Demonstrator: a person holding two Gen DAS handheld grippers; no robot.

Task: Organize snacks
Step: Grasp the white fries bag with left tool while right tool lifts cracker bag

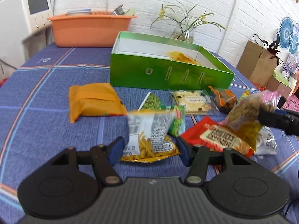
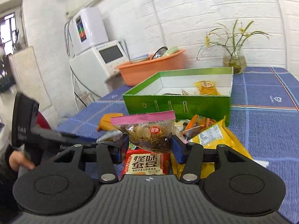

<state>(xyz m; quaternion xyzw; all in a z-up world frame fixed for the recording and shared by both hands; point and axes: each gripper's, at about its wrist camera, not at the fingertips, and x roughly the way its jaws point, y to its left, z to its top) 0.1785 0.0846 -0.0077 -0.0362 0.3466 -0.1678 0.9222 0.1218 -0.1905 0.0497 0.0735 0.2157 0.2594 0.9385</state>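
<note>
Snacks lie scattered on the blue checked bench before the open green cardboard box [image 2: 177, 104], which sits ahead of the right tool [image 2: 149, 145] pinching a pink-topped clear cracker packet [image 2: 147, 128], while the left tool [image 1: 149, 149], seemingly spread, straddles a yellow fries packet [image 1: 149, 145].

Green box [image 1: 168, 72], orange tub [image 1: 89, 30], blue plaid tablecloth [image 1: 46, 93].

Motion-blurred fries bag [image 1: 149, 140]
</note>
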